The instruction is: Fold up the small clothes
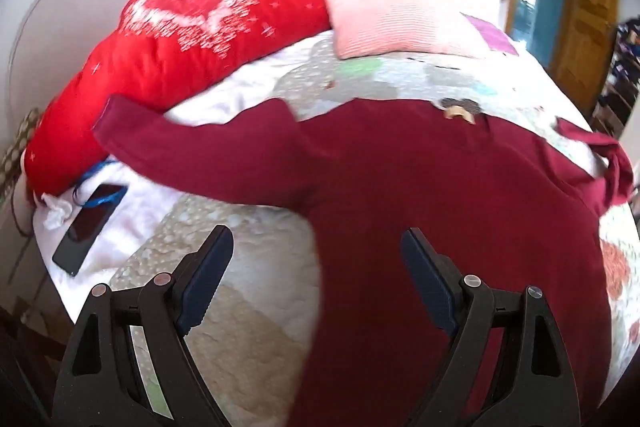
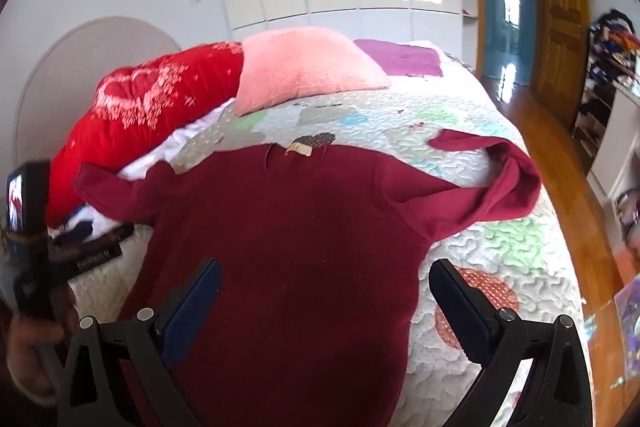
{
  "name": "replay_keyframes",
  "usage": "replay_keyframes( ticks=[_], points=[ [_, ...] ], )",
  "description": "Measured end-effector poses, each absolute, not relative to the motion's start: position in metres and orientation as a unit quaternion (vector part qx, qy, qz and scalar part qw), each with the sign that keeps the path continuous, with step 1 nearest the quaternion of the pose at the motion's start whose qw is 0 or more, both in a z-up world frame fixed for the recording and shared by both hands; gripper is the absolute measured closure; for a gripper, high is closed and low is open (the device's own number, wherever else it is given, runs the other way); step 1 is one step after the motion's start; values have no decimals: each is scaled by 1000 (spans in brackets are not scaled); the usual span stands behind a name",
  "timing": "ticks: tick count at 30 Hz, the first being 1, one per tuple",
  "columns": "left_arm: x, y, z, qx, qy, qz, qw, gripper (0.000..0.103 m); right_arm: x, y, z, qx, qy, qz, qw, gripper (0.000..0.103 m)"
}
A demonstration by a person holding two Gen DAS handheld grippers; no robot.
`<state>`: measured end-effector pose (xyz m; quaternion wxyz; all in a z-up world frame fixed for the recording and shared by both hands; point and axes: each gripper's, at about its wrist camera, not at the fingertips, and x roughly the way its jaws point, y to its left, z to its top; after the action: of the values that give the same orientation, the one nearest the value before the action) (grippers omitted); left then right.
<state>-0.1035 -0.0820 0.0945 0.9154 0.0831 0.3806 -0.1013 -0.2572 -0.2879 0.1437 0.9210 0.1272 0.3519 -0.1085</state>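
A dark red long-sleeved top [image 1: 420, 187] [image 2: 288, 227] lies spread flat on the quilted bed, neck tag at the far end. Its left sleeve [image 1: 192, 147] stretches straight out toward the red bedding; its right sleeve [image 2: 492, 179] is bent and crumpled. My left gripper [image 1: 318, 247] hovers open over the top's left side, nothing between its fingers. My right gripper [image 2: 326, 281] hangs open above the top's lower body, empty too. The left gripper's device, held by a hand, shows in the right wrist view [image 2: 32, 247] at the far left.
A red patterned duvet [image 1: 180, 43] and a pink pillow [image 2: 304, 67] lie at the head of the bed. A black phone [image 1: 90, 227] rests on the white sheet at the left. A purple cloth [image 2: 400, 61] lies behind the pillow. Wooden floor [image 2: 560, 163] runs along the right.
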Motion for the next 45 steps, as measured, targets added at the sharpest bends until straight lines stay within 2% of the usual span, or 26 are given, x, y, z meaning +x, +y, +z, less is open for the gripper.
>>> replay_keyframes(
  ticks=[7,26,45],
  points=[
    [-122,-101,97,79,382,-139,910,17,-269,-264,150,170,361,-123,908,0],
    [-126,-114,98,88,388,-148,905,17,-243,-258,133,123,352,-173,912,0],
    [-117,-113,88,88,398,-143,902,17,-233,-258,122,125,356,-179,909,0]
  ],
)
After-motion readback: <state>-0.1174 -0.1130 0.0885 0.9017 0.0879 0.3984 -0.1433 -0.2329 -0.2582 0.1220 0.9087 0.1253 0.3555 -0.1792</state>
